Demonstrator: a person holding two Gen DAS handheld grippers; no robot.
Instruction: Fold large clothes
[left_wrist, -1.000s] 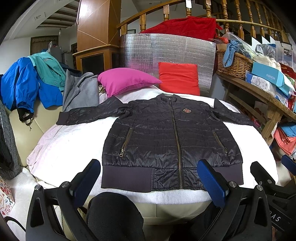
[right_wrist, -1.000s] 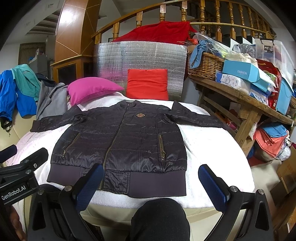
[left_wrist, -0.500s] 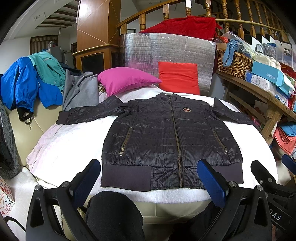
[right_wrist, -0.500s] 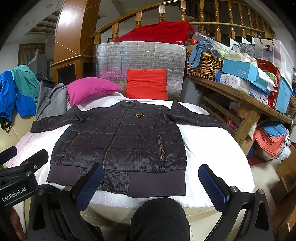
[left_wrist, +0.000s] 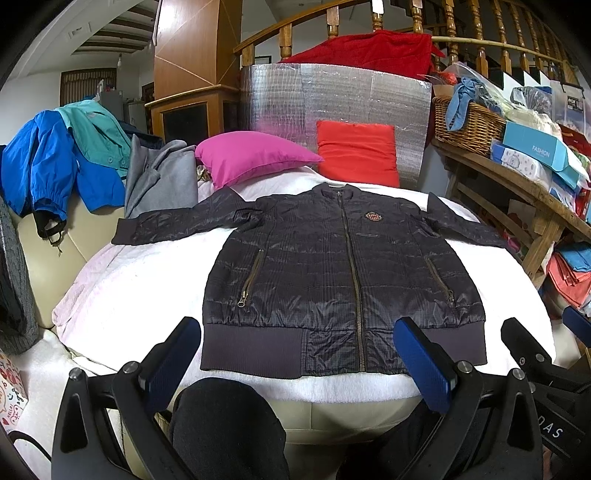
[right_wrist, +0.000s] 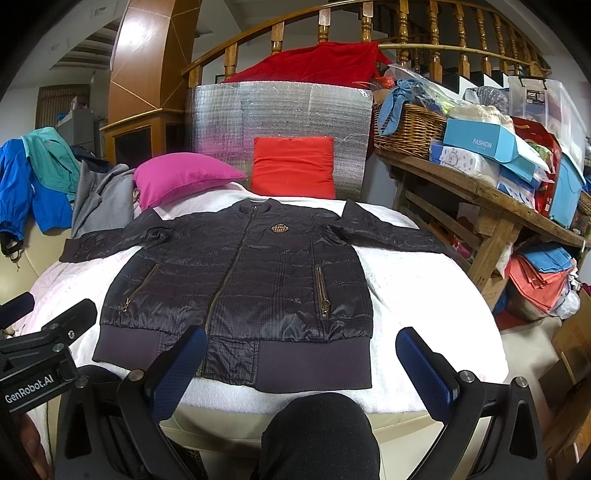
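A dark quilted zip jacket lies flat, front up, on a white padded surface, sleeves spread to both sides, ribbed hem toward me. It also shows in the right wrist view. My left gripper is open and empty, held just short of the hem, its blue pads wide apart. My right gripper is open and empty too, in front of the hem's right half. Each gripper's edge shows in the other's view.
A pink pillow and a red cushion sit behind the collar against a silver foil panel. Blue, teal and grey garments drape on the left. A cluttered wooden bench stands right. My dark knee is below.
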